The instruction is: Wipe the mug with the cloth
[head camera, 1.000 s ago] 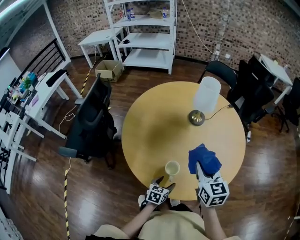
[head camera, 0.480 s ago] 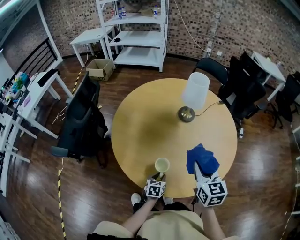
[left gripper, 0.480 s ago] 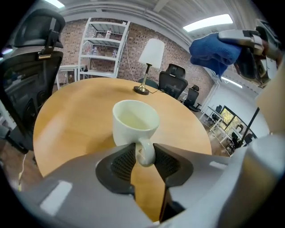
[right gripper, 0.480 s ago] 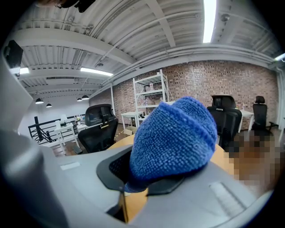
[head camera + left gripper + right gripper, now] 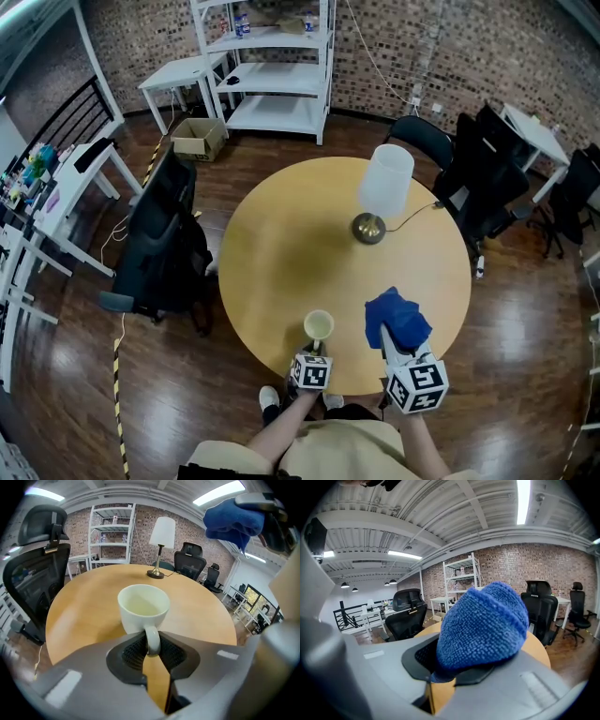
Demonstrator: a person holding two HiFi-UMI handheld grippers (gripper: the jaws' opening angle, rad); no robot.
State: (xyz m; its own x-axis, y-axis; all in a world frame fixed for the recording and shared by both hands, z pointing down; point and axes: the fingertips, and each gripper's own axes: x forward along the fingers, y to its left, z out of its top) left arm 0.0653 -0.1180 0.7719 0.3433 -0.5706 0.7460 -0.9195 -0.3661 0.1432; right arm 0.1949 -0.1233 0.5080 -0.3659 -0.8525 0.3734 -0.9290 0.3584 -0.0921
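Round desk (image 5: 281,234), seen from its near side. Left gripper (image 5: 152,645): jaws, having just closed, pinch the handle of the cream mug (image 5: 319,325), which stands upright near the desk's 6 o'clock rim. Right gripper (image 5: 454,665): jaws clamp the bunched blue cloth (image 5: 397,319), held off the desk at the mug's 3 o'clock, apart from it.

Open table (image 5: 281,253) beyond mug (image 5: 319,325); lamp (image 5: 384,187) (far side) seemingly well apart.

Left tongs (image 5: 152,643), just closed, tight on cream mug (image 5: 143,607) handle.
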